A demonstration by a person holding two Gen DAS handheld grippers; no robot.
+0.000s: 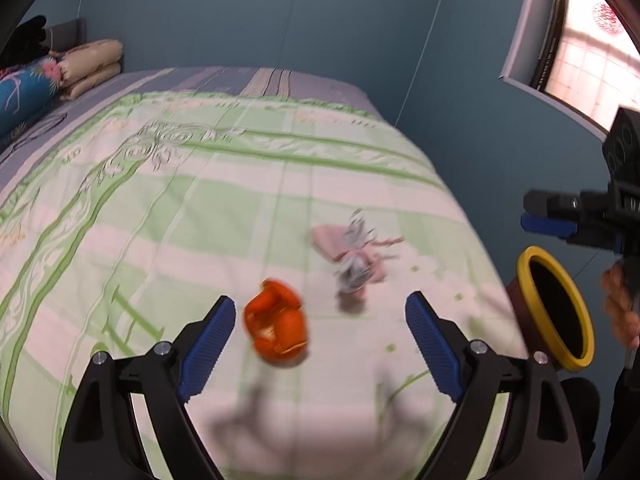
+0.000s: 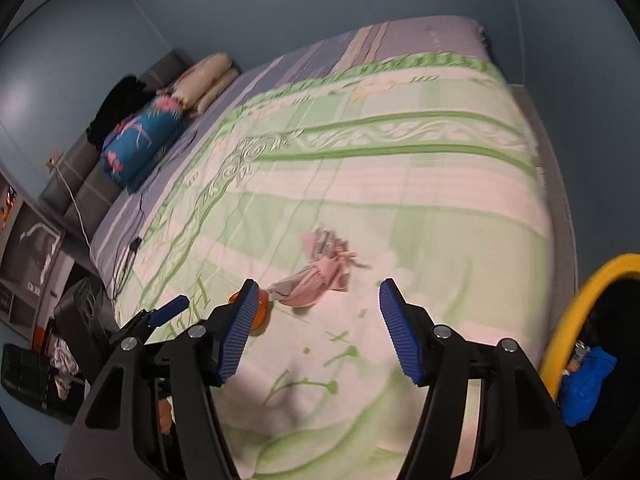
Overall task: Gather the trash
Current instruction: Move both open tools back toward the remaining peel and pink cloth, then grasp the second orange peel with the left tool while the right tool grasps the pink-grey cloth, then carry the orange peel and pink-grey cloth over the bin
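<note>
Left wrist view shows the bed (image 1: 200,200) with its green-patterned cover filling a blue-walled room, and a yellow-rimmed bin (image 1: 554,308) at its right edge. Crumpled pink wrappers (image 1: 354,254) lie farther in, long axis running near to far. Orange peel (image 1: 278,324) lies just ahead of the left gripper (image 1: 320,312), nearer its left pad. Both jaws stand wide and empty; the right gripper (image 2: 316,308) faces the wrappers.

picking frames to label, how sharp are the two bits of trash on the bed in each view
Left wrist view: orange peel and crumpled pink-and-grey wrapper both smeared by motion blur, while the left gripper stays crisp. Right wrist view: wrapper soft, peel mostly hidden behind a finger; fisheye bends the bed edges.
</note>
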